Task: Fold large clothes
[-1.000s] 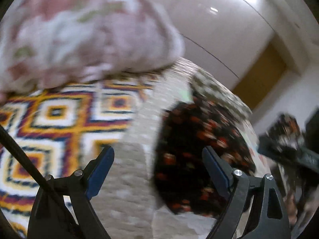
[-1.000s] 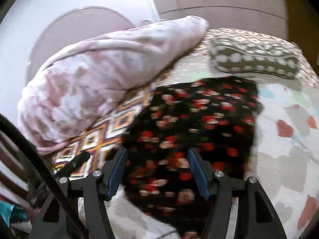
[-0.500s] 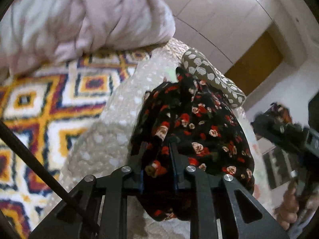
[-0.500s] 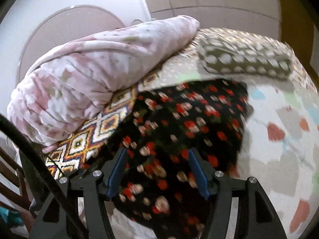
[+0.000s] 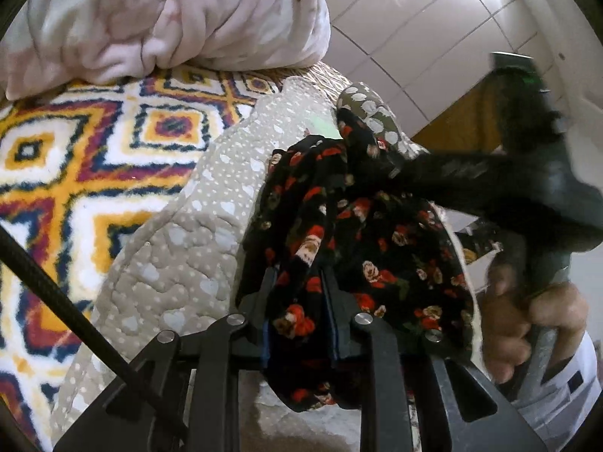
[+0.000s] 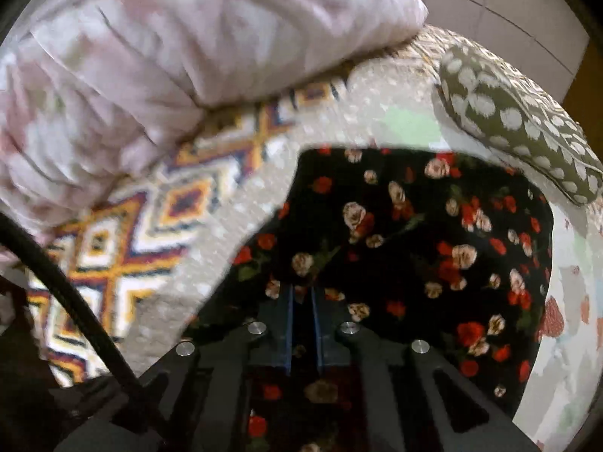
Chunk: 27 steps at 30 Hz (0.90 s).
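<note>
a beige quilted bedspread with pale stitched hearts and dots (image 5: 181, 248) covers the bed, its surface puffy and softly ridged. beside it lies a plush geometric blanket of white, orange, navy and maroon diamonds (image 5: 75, 158), with a short, fuzzy pile. on top of that blanket sits a bulky, rumpled pale pink fleece comforter (image 5: 169, 19), rolled into thick soft folds. the black floral garment with red and cream roses (image 6: 414, 248) is thin, limp fabric; in the right wrist view it spreads fairly flat across the bedspread, while in the left wrist view its near edge is bunched into deep vertical pleats. an olive-green oblong pillow with white oval spots (image 6: 520, 120) lies at the far edge of the garment, plump and rounded. the left gripper (image 5: 299, 301), black with blue inner pads, is pressed together on a gathered fold of the garment. the right gripper (image 6: 302, 301) has its two blue-lined fingers drawn nearly together with dark fabric between them, pinching the garment's near edge. in the left wrist view the person's right hand (image 5: 535, 324) wraps a grey handle, blurred.
</note>
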### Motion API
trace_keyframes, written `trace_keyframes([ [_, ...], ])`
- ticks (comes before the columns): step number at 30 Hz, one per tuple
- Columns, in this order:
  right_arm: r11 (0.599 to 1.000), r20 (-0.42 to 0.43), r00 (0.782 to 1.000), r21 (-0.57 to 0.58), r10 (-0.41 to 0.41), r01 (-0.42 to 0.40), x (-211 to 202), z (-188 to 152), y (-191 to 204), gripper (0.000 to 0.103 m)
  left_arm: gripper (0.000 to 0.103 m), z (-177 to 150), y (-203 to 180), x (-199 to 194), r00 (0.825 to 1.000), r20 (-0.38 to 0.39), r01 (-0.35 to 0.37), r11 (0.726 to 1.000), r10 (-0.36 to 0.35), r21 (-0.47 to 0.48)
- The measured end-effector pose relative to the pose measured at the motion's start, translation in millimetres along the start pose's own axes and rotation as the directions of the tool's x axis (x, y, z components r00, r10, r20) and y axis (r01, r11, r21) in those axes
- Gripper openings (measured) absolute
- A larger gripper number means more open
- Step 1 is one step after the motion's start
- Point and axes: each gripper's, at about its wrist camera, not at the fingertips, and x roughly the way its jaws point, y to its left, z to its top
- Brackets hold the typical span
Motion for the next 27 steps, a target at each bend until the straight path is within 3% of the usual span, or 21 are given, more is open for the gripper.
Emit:
trace_keyframes([
  [5, 0.985, 0.069, 0.986, 0.074, 0.149, -0.154, -25, 22, -6, 0.007, 0.022, 1, -1, -5, 1.0, 0.009, 0.002, 1.0, -0.002, 0.007],
  [8, 0.985, 0.048, 0.988, 0.076, 0.149, -0.152, -2, 34, 3, 0.003, 0.025, 0, 2, -2, 1.0, -0.005, -0.01, 1.0, 0.01, 0.0],
  [10, 0.983, 0.013, 0.987, 0.091, 0.158, -0.158, 24, 41, 7, 0.001, 0.027, 0, 8, -2, 1.0, -0.016, 0.019, 1.0, -0.019, -0.021],
  [15, 0.993, -0.072, 0.994, 0.096, 0.08, -0.073, 73, 40, 18, 0.001, 0.028, 3, 16, -7, 0.999, -0.011, 0.043, 0.998, -0.044, -0.052],
  [17, 0.992, -0.057, 0.995, 0.093, 0.088, -0.083, 66, 40, 17, 0.001, 0.028, 5, 15, -11, 0.998, -0.005, 0.062, 0.996, -0.062, -0.057],
  [20, 0.975, 0.056, 0.984, 0.142, 0.168, -0.174, 17, 46, -2, 0.002, 0.028, 7, 13, -20, 0.999, 0.029, 0.035, 0.998, -0.033, -0.044],
  [21, 0.966, 0.098, 0.977, 0.16, 0.19, -0.204, -1, 45, -10, 0.008, 0.028, 8, 11, -24, 0.998, 0.056, -0.009, 1.0, 0.011, -0.027],
  [23, 0.952, 0.196, 0.96, 0.193, 0.201, -0.239, -49, 36, -35, 0.039, 0.028, 9, 7, -35, 0.987, 0.132, -0.096, 0.995, 0.093, 0.011],
  [24, 0.952, 0.236, 0.955, 0.206, 0.178, -0.228, -70, 28, -50, 0.065, 0.028, 9, 5, -39, 0.983, 0.152, -0.107, 0.994, 0.103, 0.017],
  [25, 0.95, 0.267, 0.95, 0.218, 0.161, -0.222, -86, 19, -62, 0.08, 0.028, 9, 3, -42, 0.981, 0.169, -0.105, 0.994, 0.099, 0.023],
  [27, 0.944, 0.307, 0.944, 0.259, 0.118, -0.203, -108, -8, -94, 0.088, 0.028, 9, 1, -45, 0.98, 0.179, -0.094, 0.995, 0.087, 0.035],
])
